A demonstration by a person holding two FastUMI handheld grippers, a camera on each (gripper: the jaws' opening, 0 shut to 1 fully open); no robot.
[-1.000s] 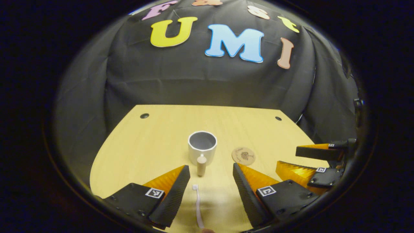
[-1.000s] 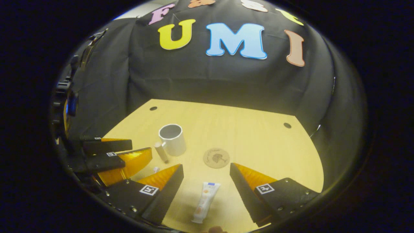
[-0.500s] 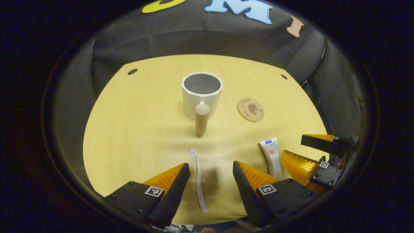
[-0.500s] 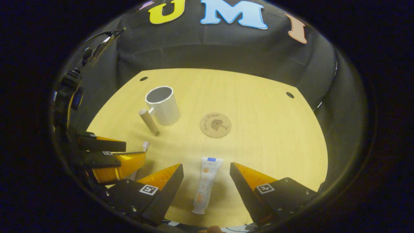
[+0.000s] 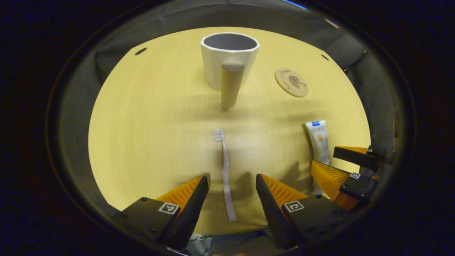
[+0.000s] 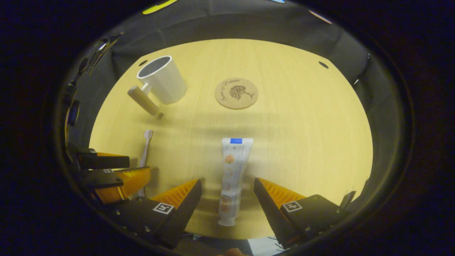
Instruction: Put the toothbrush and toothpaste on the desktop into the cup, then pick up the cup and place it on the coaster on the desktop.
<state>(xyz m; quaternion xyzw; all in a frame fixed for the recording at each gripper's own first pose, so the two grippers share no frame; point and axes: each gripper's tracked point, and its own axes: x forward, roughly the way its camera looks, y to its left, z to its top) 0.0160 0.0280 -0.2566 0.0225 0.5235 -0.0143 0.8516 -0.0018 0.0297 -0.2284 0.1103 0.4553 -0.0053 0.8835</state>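
Toothbrush (image 5: 224, 170): slim pale handle, small bristled head, lying flat between the spread fingers of the left gripper (image 5: 231, 183), untouched. Toothpaste (image 6: 233, 176): soft white printed tube, flat between the parted fingers of the right gripper (image 6: 227, 186), likewise untouched. Cup (image 5: 227, 57): white, faceted, upright, with a wooden peg handle, farther back. Coaster (image 6: 236, 93): round cork disc, beside the cup, apart from it. Surface (image 6: 302, 142): pale wood-grain top, two dark holes at its far corners; black cloth behind.
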